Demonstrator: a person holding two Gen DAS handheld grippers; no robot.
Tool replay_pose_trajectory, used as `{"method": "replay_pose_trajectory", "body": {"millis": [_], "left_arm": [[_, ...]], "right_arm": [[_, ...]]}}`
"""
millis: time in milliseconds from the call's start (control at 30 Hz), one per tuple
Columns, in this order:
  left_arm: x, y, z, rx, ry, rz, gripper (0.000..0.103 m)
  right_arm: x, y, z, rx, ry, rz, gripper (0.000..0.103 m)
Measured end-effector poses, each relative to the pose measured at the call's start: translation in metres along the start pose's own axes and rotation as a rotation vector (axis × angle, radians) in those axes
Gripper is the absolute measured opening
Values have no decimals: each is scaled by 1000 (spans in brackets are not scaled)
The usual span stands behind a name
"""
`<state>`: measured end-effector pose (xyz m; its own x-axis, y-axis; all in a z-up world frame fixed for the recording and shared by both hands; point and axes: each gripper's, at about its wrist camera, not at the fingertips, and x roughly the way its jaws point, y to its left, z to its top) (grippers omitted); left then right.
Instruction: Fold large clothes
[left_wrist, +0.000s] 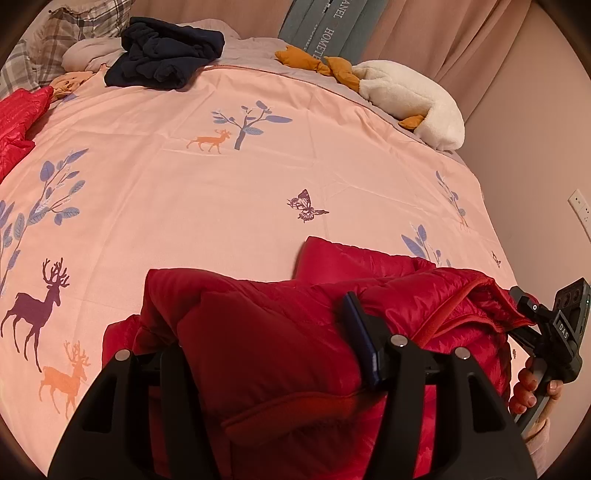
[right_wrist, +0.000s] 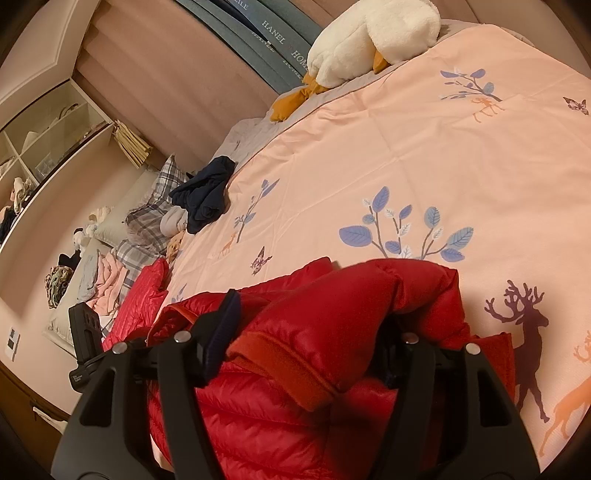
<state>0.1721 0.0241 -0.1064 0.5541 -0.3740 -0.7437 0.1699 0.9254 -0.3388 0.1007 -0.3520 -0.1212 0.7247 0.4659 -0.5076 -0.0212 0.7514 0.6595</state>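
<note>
Between both hand-held grippers (left_wrist: 266, 347) (right_wrist: 306, 332) bulges my red down jacket (left_wrist: 280, 317) on the bed (left_wrist: 221, 177); jaws stand wide, apparently releasing the finished fold.

A bed (left_wrist: 258, 177) covered by a pink quilt printed with deer, trees and butterflies is seen. A bunched red down jacket (left_wrist: 280, 332) lies at the bottom centre. A dark navy garment (left_wrist: 166, 55) is found upper left, a white plush goose (left_wrist: 413, 99) upper right, plaid pillows (left_wrist: 74, 33) at far upper left.
</note>
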Motion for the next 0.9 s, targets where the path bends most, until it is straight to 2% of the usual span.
{"method": "replay_pose_trajectory", "body": {"millis": [600,700,900], "left_arm": [[-1,0,1,1,-2,-1,60],[-4,-1,3,1,-4,-5,62],[-8,-4,6,5,-21,0,76]], "right_arm": [[0,-2,2,2,-1,1,67],[0,-2,2,3,-1,2,68],[0,-2,2,2,-1,2,68]]}}
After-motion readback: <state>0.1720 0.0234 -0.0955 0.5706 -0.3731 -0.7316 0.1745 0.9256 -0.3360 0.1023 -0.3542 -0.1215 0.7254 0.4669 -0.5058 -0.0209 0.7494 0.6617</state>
